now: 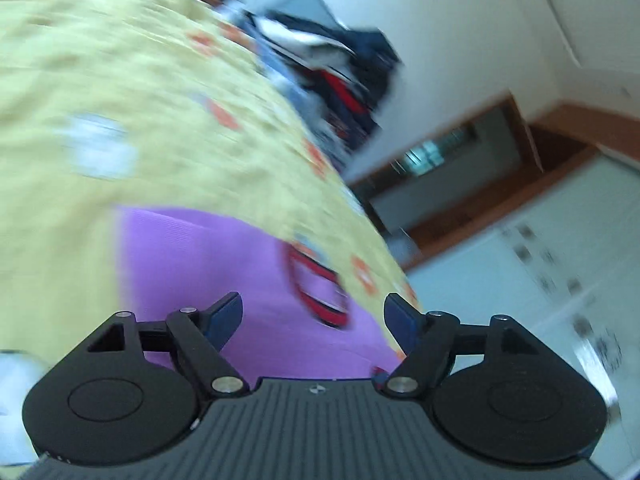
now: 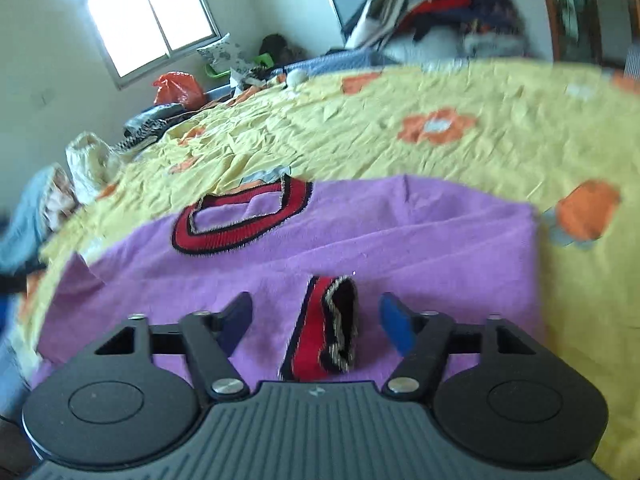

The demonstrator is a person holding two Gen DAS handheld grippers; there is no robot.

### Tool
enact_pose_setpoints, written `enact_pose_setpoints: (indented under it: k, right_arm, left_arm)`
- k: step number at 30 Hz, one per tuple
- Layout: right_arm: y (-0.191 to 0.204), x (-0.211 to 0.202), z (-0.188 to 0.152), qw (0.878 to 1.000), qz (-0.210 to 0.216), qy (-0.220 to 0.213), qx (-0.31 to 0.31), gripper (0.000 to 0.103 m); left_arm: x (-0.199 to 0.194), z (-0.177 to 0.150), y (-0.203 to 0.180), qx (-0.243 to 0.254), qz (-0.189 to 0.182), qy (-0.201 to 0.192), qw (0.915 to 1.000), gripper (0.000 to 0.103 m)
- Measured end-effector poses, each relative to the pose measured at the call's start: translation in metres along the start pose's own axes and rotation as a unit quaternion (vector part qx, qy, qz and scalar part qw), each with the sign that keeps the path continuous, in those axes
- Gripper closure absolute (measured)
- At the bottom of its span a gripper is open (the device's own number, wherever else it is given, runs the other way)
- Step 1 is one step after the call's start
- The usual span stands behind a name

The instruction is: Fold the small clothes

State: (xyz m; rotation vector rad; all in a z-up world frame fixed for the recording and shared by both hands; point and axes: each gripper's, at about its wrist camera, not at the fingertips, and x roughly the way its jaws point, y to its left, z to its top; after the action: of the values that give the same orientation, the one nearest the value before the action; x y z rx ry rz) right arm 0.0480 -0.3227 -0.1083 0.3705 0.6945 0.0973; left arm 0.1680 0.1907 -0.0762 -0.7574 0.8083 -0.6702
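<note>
Jaws spread wide and empty on both the left gripper (image 1: 313, 318) and right gripper (image 2: 316, 320) above a purple sweater (image 2: 400, 240) lying on the yellow bedspread (image 2: 400, 92), where a shallow pinch at the folded cuff (image 2: 324, 328) could undo it.

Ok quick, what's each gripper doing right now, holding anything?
Left gripper: open, holding nothing, above the purple sweater.
Right gripper: open, holding nothing; the red sleeve cuff lies between its fingers, ungripped.

A yellow flowered bedspread (image 2: 460, 92) carries the flat purple sweater (image 2: 400, 240).
</note>
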Motion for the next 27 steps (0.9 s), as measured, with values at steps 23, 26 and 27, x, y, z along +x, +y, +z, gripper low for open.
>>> enact_pose_setpoints:
  k: [23, 26, 27]
  right_arm:
    - [0.021, -0.037, 0.058, 0.98, -0.135, -0.039, -0.143, 0.099]
    - [-0.005, -0.01, 0.043, 0.983, -0.14, 0.006, -0.115, 0.098]
    - [-0.013, 0.0, 0.038, 0.984, -0.139, 0.025, -0.106, 0.097]
  left_arm:
    - [0.036, 0.0, 0.016, 0.129, 0.2, 0.107, 0.9653, 0.073]
    - [0.036, 0.002, 0.011, 0.139, 0.203, 0.115, 0.9624, 0.07]
    - [0.033, 0.003, 0.009, 0.135, 0.199, 0.111, 0.9644, 0.064]
